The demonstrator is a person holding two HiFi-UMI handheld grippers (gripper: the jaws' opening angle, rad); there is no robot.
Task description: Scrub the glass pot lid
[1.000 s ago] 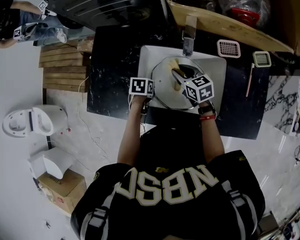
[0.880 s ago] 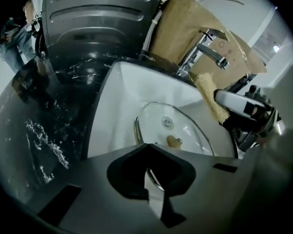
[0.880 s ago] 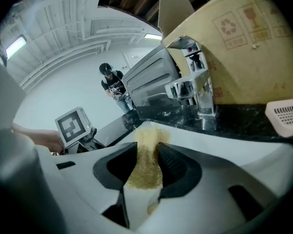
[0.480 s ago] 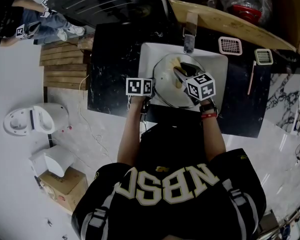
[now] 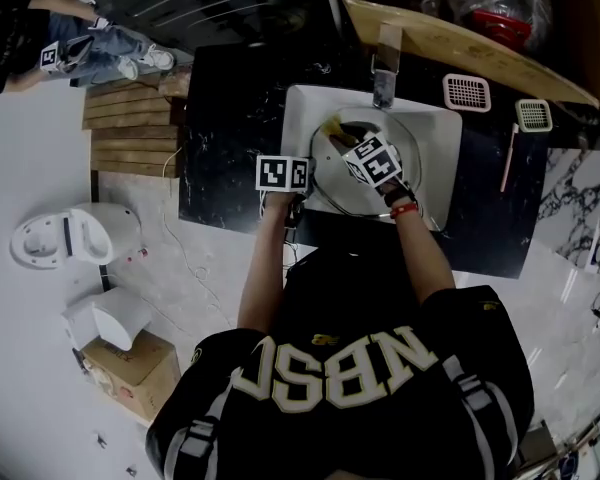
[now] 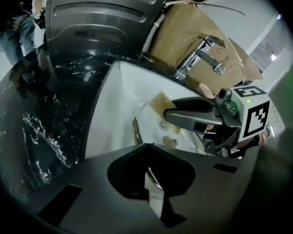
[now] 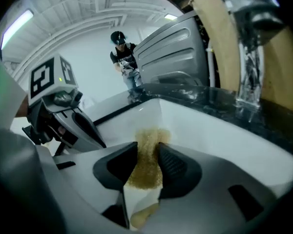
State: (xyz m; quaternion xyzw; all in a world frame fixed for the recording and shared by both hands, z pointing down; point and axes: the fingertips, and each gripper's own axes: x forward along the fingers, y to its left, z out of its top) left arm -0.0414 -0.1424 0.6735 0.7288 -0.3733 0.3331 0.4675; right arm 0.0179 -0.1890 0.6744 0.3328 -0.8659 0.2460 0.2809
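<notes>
Though tiny overhead, sponge (image 7: 146,172) in tool (image 7: 145,150)

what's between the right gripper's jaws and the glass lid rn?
A yellow-brown sponge, clamped in the jaws of the right gripper, pokes toward the glass lid. Nothing else shows there. Clearest in the right gripper view.

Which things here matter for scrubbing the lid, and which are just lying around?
In use: glass pot lid, sponge, right gripper, left gripper, sink.
Lying about: larger strainer, smaller strainer, stick, wooden pallet, cardboard box.
</notes>
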